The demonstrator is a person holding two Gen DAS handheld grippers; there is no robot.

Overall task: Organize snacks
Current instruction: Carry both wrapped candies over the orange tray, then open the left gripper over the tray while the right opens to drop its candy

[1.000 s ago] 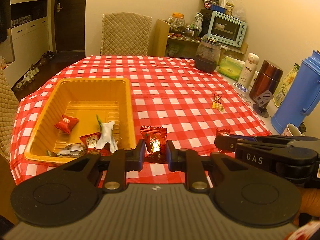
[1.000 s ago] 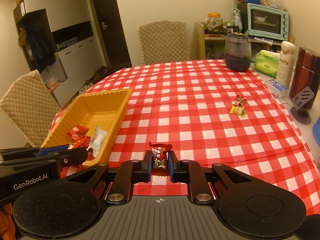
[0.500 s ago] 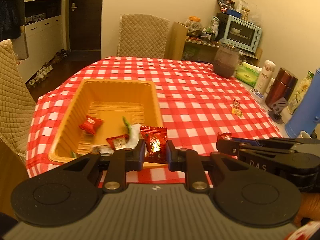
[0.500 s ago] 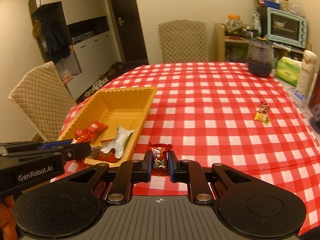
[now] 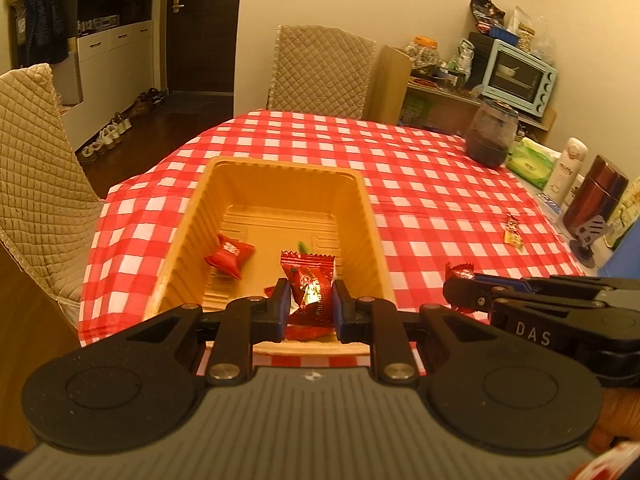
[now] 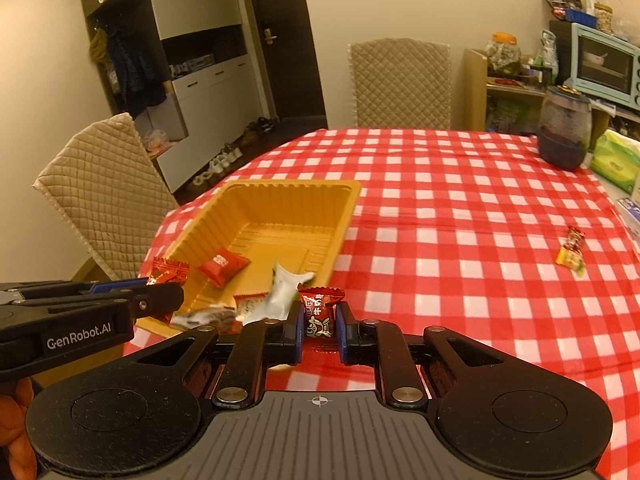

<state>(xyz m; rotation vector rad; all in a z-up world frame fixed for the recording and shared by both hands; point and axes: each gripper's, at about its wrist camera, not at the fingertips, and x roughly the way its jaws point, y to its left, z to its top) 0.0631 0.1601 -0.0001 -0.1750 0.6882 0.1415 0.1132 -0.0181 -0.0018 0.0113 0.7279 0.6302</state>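
A yellow tray (image 5: 372,236) (image 6: 340,224) stands on the red checked tablecloth and holds a red packet (image 5: 229,255) (image 6: 223,265), a white wrapper (image 6: 285,288) and other snacks. My left gripper (image 5: 308,300) is shut on a red snack packet (image 5: 310,288) and holds it over the tray's near end; it also shows in the right wrist view (image 6: 160,300). My right gripper (image 6: 318,320) is shut on a red candy packet (image 6: 319,312), just right of the tray's near corner; it also shows in the left wrist view (image 5: 460,292). A small yellow and red snack (image 5: 513,232) (image 6: 572,250) lies far right.
A dark jar (image 6: 564,132), green tissue pack (image 6: 616,164), white bottle (image 5: 566,170), brown flask (image 5: 594,192) and a blue object (image 5: 624,264) stand along the table's right side. Quilted chairs (image 6: 104,196) (image 5: 320,68) stand left and behind. A shelf with a toaster oven (image 5: 518,76) stands at the back right.
Both grippers have moved left with their packets. The left one now hangs over the tray's near end; the right one has come close to the tray's near right corner.
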